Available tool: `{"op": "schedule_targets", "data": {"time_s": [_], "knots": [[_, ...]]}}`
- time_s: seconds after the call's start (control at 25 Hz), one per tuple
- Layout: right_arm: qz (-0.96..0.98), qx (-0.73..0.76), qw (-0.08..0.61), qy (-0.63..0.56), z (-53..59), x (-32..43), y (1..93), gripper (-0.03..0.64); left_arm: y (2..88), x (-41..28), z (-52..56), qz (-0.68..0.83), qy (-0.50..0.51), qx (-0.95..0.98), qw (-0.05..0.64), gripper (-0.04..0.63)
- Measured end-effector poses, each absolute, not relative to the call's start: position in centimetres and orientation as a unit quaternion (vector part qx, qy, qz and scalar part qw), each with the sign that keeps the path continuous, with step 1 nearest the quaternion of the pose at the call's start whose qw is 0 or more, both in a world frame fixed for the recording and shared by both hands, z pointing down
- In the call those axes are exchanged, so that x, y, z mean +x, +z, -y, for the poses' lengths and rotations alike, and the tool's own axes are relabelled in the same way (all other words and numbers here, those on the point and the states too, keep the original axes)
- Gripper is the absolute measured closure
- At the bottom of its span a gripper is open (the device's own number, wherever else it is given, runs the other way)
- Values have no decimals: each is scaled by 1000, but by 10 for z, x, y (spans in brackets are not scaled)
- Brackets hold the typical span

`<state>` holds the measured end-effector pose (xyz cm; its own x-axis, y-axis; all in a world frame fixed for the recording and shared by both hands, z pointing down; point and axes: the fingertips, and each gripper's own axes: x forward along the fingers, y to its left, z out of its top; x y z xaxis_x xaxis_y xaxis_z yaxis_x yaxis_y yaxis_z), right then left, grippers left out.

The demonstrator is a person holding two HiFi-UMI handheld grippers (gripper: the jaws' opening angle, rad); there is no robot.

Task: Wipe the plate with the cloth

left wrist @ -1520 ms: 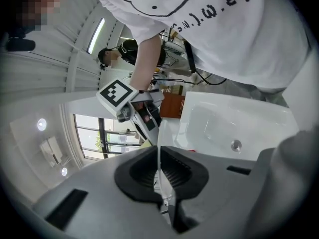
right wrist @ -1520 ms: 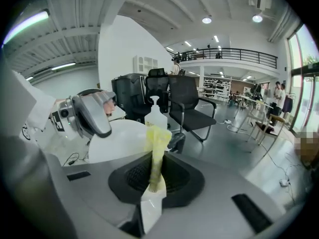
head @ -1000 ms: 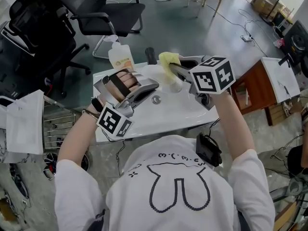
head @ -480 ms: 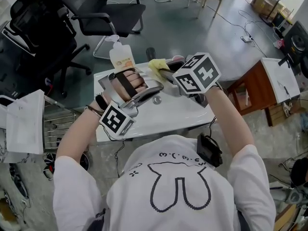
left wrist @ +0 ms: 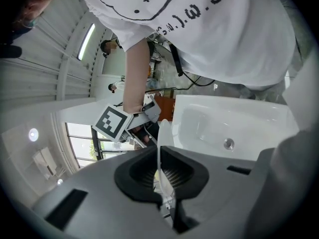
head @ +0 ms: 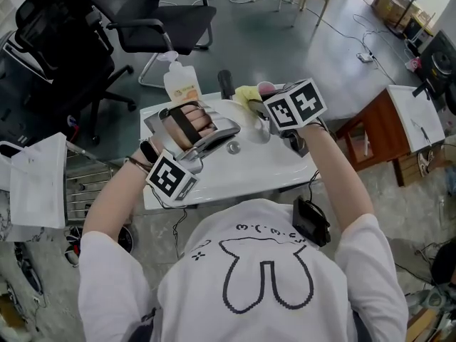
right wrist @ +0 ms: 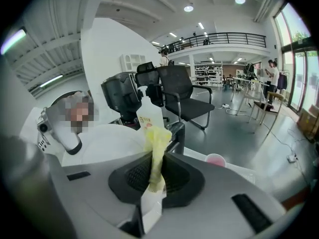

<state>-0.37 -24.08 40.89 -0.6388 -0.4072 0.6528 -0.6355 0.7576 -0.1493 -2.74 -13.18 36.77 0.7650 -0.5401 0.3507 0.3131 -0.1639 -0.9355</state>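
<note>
My left gripper (head: 225, 129) is shut on the rim of a white plate (head: 239, 112) and holds it tilted over the sink. In the left gripper view the plate (left wrist: 162, 133) shows edge-on, pinched between the two pads of the left gripper (left wrist: 160, 172). My right gripper (head: 256, 107) is shut on a yellow cloth (head: 246, 93) just right of the plate. In the right gripper view the cloth (right wrist: 156, 146) sticks up from the right gripper (right wrist: 153, 176), close to the plate's white face (right wrist: 107, 144). Whether cloth and plate touch is hidden.
A white sink (head: 274, 164) with a metal drain (head: 231, 147) lies under both grippers. Behind it stand a soap bottle (head: 179, 82), a black tap (head: 225, 83) and a pink cup (head: 266, 87). A black office chair (head: 160, 16) is beyond, a wooden desk (head: 381, 123) to the right.
The right gripper has come down and leftward with the yellow cloth, closer to the plate. The left gripper stayed in place, holding the plate with a slight roll.
</note>
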Motion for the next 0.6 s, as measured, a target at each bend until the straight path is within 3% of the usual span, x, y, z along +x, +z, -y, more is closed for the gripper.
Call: {"op": "schedule_targets", "data": {"time_s": [0.24,0.48,0.6], "knots": [[908,284,242,189,233,-7,371,566,375,-30,132,-78,-335,-690,637,575],[951,177,172,188,197,-44,329,566,379,-28,134,-75,-335,-691,636,575],[957,135,181,182,184,-63,328,566,377,-26,132,-72,-335,-689,638,575]]}}
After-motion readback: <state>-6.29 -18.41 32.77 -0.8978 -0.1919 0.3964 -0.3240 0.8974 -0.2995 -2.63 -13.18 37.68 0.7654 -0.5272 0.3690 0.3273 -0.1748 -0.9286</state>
